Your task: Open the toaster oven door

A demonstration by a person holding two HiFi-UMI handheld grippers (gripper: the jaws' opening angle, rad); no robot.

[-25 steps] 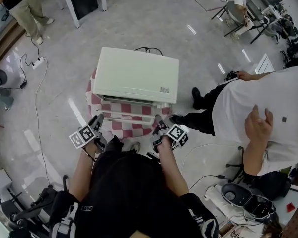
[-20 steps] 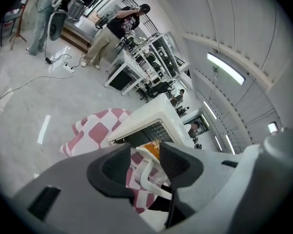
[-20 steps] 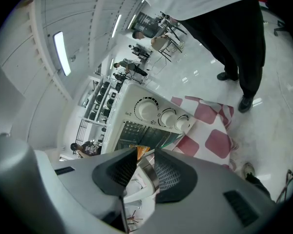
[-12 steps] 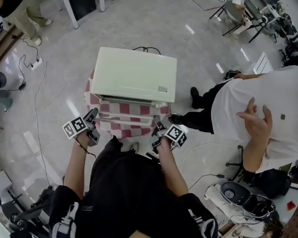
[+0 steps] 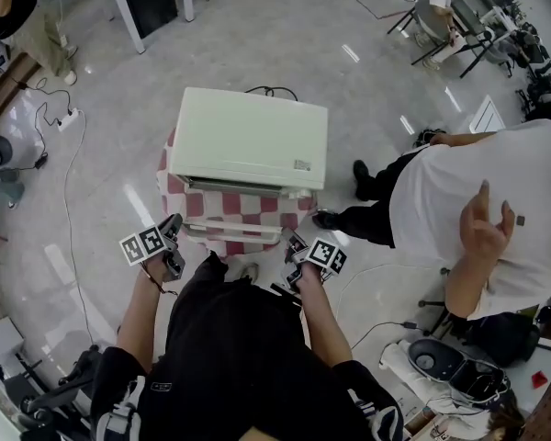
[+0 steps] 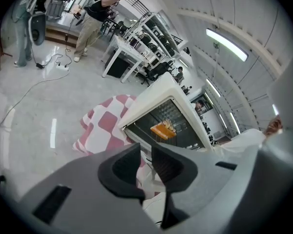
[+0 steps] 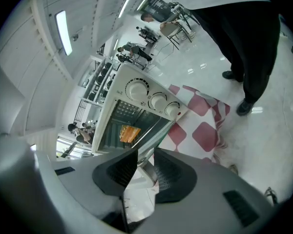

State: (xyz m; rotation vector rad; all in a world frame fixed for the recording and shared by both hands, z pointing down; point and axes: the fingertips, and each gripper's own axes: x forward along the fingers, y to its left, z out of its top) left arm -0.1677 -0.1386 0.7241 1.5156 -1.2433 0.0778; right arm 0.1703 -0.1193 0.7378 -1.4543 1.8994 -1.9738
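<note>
We stand at a small bench covered in red-and-white checked cloth, and the cream-white, box-shaped toaster oven sits on it. Its glass door tilts partway open toward us, baring a dark cavity with an orange item inside. Three round white knobs line one side of the front. Our right gripper has its fingers moderately apart and closed on the door's white bar handle. Our left gripper sits just off the door's left end. Its fingers have just been closing to a narrow gap, and we see nothing pinched between them. A person in a white shirt stands to the right.
</note>
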